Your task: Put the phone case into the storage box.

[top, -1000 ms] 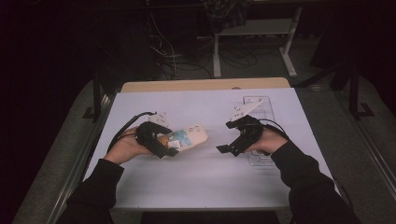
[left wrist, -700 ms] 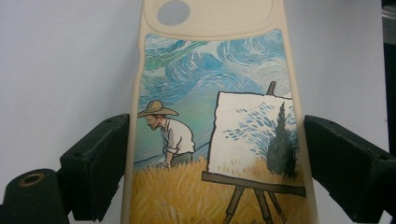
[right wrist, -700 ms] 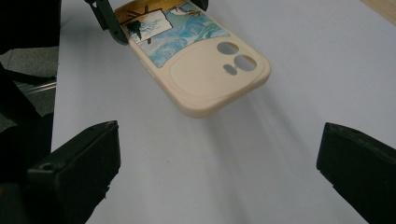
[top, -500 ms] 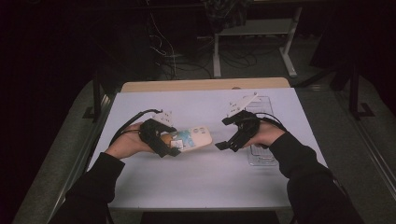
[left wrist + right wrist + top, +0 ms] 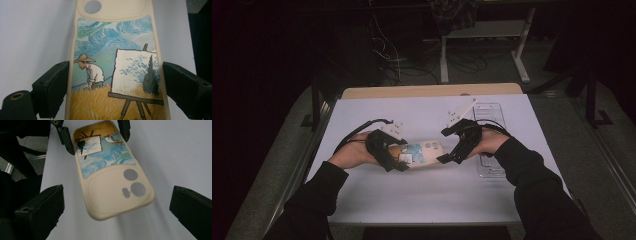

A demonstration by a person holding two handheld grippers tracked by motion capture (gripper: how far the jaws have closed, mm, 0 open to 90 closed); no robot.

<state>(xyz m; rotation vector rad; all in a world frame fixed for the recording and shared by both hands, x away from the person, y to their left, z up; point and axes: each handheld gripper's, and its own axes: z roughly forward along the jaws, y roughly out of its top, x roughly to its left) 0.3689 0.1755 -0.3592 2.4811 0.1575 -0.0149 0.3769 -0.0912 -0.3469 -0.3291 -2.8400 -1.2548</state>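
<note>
While the left gripper (image 5: 398, 161) pinches the phone case (image 5: 422, 152) across its width, one jaw on each long edge at the painted end, the case juts out level past the jaws and toward the right gripper (image 5: 451, 150), prob. so its free end is offered for a second hold. Case looks lifted just off the white counter (image 5: 422, 200), w/ a soft shadow under it in the right gripper view, though I can't be sure of the gap. Camera-cutout end (image 5: 130, 182) sits between the right gripper's jaws, which are spread wide and clear of both edges, so no hold there yet. Holding at one end leaves the other end free. A clear tray (image 5: 488, 165) lies on the counter behind the right hand (image 5: 492, 145), away from the case.
</note>
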